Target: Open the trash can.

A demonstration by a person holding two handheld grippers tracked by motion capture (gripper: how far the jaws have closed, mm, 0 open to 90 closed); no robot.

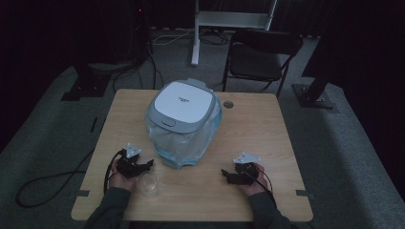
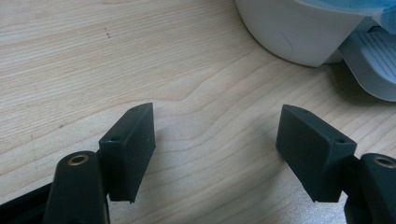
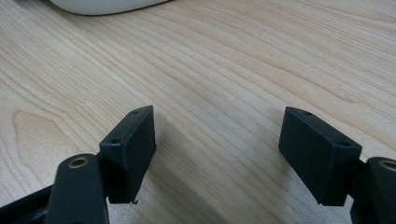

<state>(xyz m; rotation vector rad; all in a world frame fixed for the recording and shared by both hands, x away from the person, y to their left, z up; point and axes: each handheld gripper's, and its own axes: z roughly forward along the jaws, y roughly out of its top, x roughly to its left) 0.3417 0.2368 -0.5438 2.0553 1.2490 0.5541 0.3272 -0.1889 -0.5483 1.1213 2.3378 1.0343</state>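
Pale wood-grain surface [image 1: 248, 138] carries a rounded white bin [image 1: 184, 107] with a smooth grey-rimmed lid and a crinkled, translucent blue bag hanging down its sides. Left claw [image 1: 149, 164] rests near the bin's base, beside a clear glass cup [image 1: 147, 185], jaws spread on nothing. Right claw [image 1: 224, 174] lies apart, likewise spread and empty.

A dim recording lab: black curtains [image 1: 57, 28] around; cables [image 1: 138, 67] across grey carpet; a folding chair [image 1: 260, 57]; metal stands [image 1: 315, 90].
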